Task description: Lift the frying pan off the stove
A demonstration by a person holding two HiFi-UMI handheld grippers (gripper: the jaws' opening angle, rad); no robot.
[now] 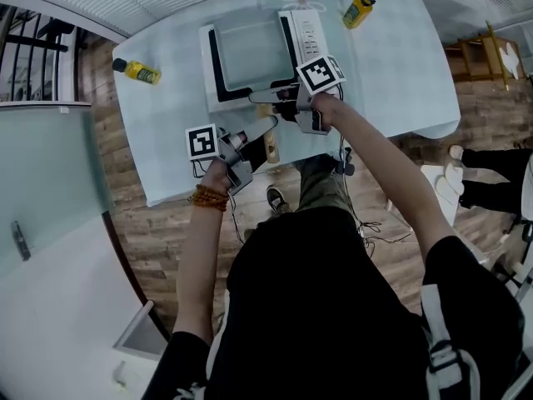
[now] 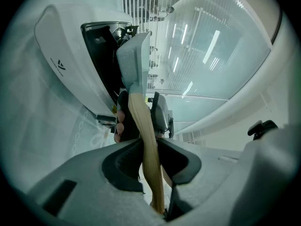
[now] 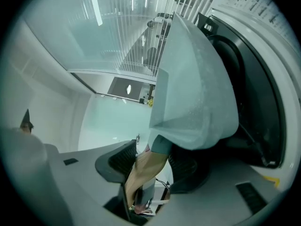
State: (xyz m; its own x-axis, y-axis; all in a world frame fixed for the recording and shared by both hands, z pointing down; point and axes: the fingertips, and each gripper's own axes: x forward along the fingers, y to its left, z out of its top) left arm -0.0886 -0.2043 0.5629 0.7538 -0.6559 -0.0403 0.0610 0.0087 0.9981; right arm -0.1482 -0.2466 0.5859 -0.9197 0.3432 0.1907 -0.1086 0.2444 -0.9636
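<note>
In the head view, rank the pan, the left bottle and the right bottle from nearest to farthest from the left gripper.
1. The pan, straight ahead: its handle is in the left gripper.
2. The left bottle, out to the left.
3. The right bottle, far right.

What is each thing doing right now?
Pan, over the stove; lifted or not, can't tell.
Left gripper, shut on the pan's handle.
Right gripper, open, handle between its jaws.
Bottles, capped, lying on the table.
</note>
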